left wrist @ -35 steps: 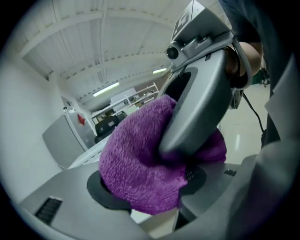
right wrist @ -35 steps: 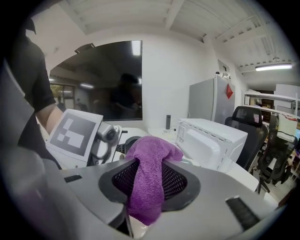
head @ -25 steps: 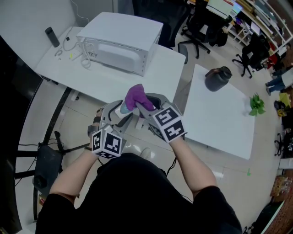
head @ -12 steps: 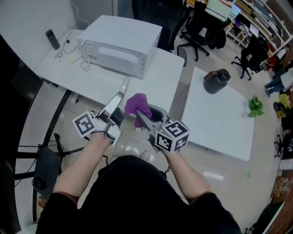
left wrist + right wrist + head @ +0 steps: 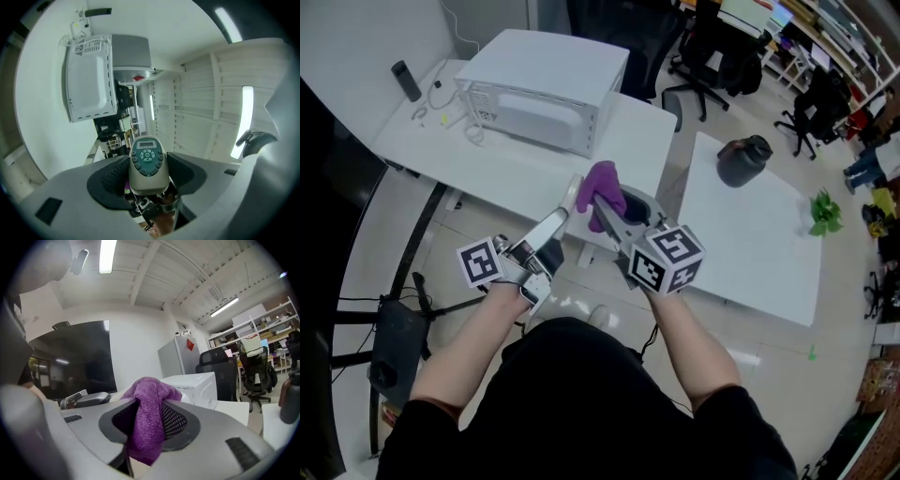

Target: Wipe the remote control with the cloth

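Remote control [image 5: 147,163]: pale grey body, teal button panel, small display at the far end. It is clamped between the jaws of the left gripper [image 5: 147,174], one ribbed pad pressed to each long side, button face turned toward the gripper's camera. It projects forward past the jaw tips.

In the head view the remote control [image 5: 553,225] is held in the air, off any surface, just in front of the near edge of the white table [image 5: 511,173]. The left gripper [image 5: 546,236] is angled up and to the right.

Cloth [image 5: 149,420]: purple, bunched, pinched between the jaws of the right gripper [image 5: 150,427], which are closed on it. A fold spills over the top of the jaws and a tail hangs below.

In the head view the cloth [image 5: 602,187] is seen just to the upper right of the remote's far end; a small gap is noted between them. The right gripper [image 5: 615,212] is held beside the left one, near the table's near right corner.

On that table a white microwave [image 5: 546,89] is set toward the far edge. A second white table [image 5: 750,248] lies to the right, with a dark jug [image 5: 745,159] at its far edge.
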